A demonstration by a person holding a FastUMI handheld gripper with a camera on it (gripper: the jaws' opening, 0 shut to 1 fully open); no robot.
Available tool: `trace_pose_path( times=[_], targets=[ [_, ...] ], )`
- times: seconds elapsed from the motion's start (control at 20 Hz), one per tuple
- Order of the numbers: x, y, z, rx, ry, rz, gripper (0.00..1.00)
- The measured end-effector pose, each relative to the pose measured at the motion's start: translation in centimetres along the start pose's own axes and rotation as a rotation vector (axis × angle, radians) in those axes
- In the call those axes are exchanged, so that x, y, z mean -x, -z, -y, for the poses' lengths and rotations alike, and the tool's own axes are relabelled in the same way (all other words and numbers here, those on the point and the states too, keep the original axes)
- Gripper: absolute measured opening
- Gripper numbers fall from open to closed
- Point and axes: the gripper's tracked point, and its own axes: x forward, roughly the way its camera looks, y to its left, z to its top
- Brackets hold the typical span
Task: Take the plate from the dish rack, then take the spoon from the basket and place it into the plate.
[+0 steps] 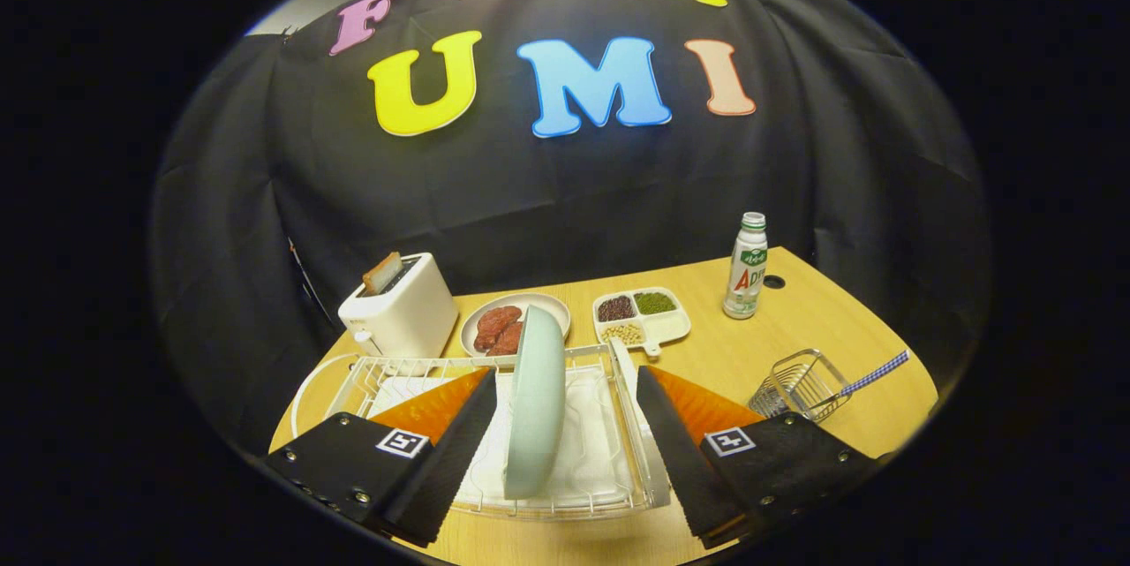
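Low over the near table edge, the gripper (565, 389) spreads its fingers wide either side of the pale plate (536, 403), which stands on edge in the white dish rack (609, 495), untouched. Right of the rack, bare tabletop (733, 354) separates it from the wire basket (799, 385) holding the spoon (874, 373).

We see the gripper (565, 407) wide open, with gaps on both sides of the upright plate (535, 403) in the dish rack (609, 495). Beyond the rack, a toaster (402, 310), a meat plate (512, 323) and a bean tray (640, 317) crowd the table (821, 319). Bare wood lies between the bottle (746, 267) and the wire basket (799, 385), where a spoon handle (874, 373) sticks out.
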Motion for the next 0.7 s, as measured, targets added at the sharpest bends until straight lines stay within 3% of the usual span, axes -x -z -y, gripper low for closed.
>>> trace_pose_path(
  times=[0.45,0.65,0.7],
  targets=[
    [-6.4,3.1,-0.9,-0.028,-0.016,-0.161,0.97],
    [-7.2,3.9,-1.3,-0.022,-0.022,-0.199,0.87],
    [-7.3,3.9,-1.6,-0.017,-0.029,-0.205,0.72]
  ],
)
